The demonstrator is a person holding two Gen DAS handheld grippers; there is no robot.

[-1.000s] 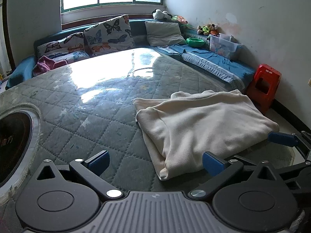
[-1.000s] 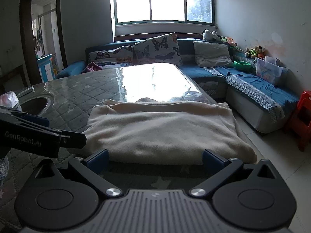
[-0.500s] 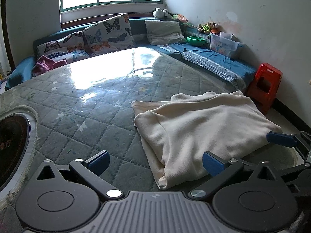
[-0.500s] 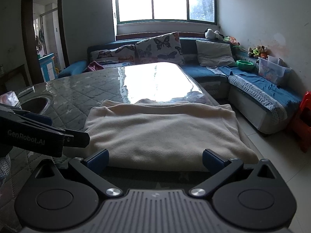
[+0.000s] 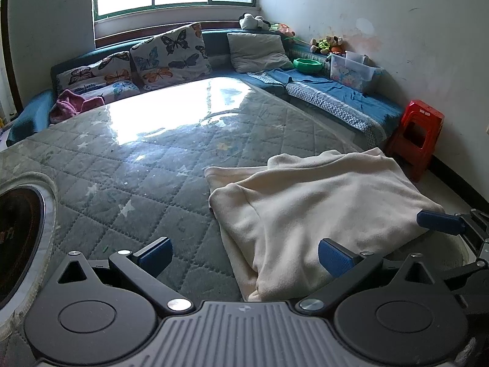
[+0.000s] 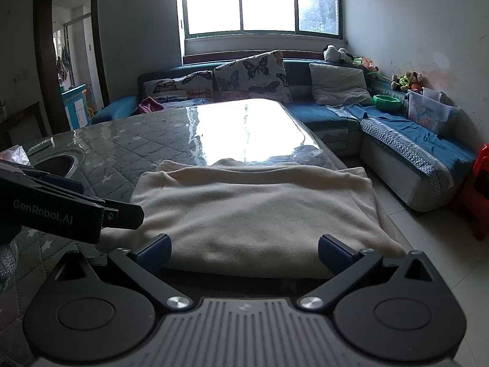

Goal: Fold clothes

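From the left wrist view, the left gripper (image 5: 244,252) sits spread wide with nothing in it, its right finger over the near-left corner of the folded cream fleece garment (image 5: 311,214) lying at the near right edge of the grey quilted glass-topped table (image 5: 146,165), lots of bare tabletop to the left. Right wrist view: the right gripper (image 6: 244,252) is also gaping, empty, just short of the garment's near folded edge, with the left gripper's black body (image 6: 61,211) at that cloth's left side.

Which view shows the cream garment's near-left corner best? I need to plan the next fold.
The left wrist view: the cream garment shows its layered near-left corner unobstructed, between the open left gripper fingers. In the right wrist view the left gripper's body covers that corner, though the near edge is plain.
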